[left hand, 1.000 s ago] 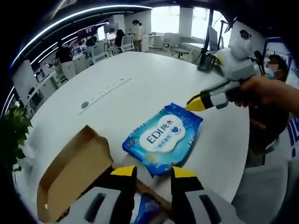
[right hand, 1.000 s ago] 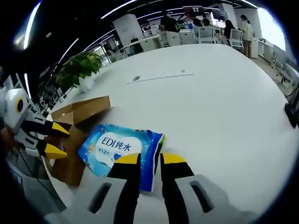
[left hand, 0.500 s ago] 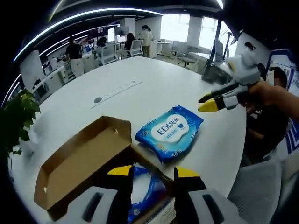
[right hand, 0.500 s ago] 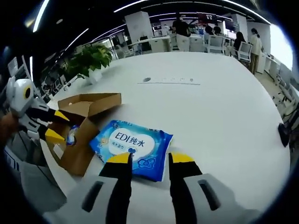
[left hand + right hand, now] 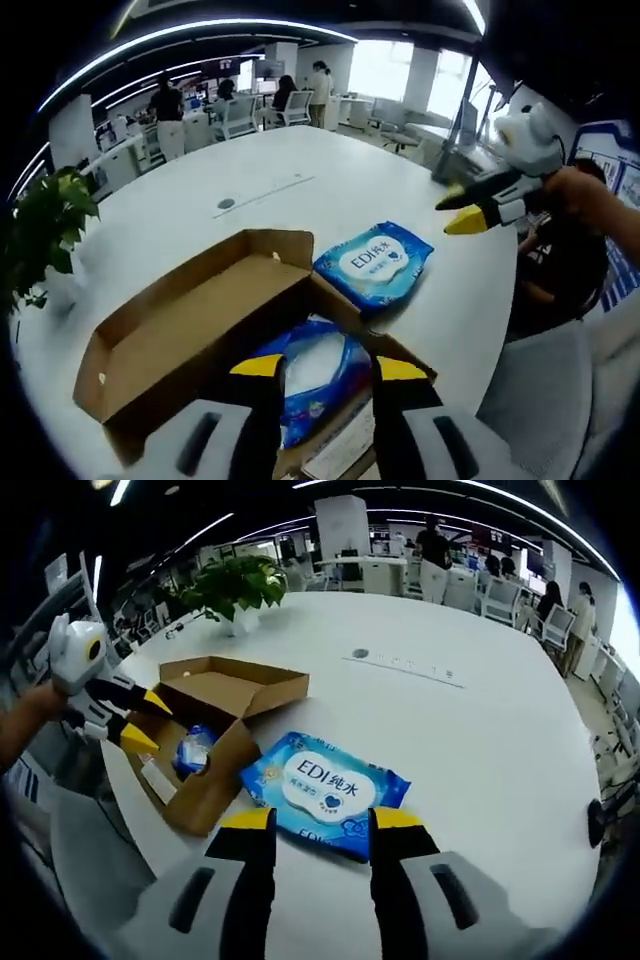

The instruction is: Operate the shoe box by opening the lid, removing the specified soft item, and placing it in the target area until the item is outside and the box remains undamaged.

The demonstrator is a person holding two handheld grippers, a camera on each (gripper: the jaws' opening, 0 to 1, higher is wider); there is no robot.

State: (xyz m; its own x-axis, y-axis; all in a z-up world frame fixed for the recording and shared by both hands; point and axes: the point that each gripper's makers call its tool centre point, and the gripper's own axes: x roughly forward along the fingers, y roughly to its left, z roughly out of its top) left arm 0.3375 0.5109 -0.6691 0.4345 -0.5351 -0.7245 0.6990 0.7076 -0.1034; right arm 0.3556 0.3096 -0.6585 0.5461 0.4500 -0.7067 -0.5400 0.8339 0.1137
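A blue wet-wipes pack (image 5: 376, 264) (image 5: 328, 793) printed "EDI" lies flat on the white table (image 5: 200, 210) beside the brown cardboard shoe box (image 5: 190, 335) (image 5: 215, 735). The box stands with its lid folded back, and another blue packet (image 5: 312, 375) (image 5: 194, 750) rests inside it. My left gripper (image 5: 326, 372) hovers open above the box's near edge; it shows as yellow-tipped fingers (image 5: 140, 720) at the box's left side. My right gripper (image 5: 310, 825) is open just short of the wipes pack, holding nothing, and is seen raised (image 5: 470, 208) to the pack's right.
A potted plant (image 5: 235, 585) stands at the table's edge beyond the box. A cable slot (image 5: 405, 665) runs across the table's middle. Office chairs, desks and people fill the background. A grey chair (image 5: 545, 400) sits close at the table's near side.
Both grippers have pulled back and up from the wipes pack, which stays lying on the table. The box interior with its blue packet has come into the left gripper view.
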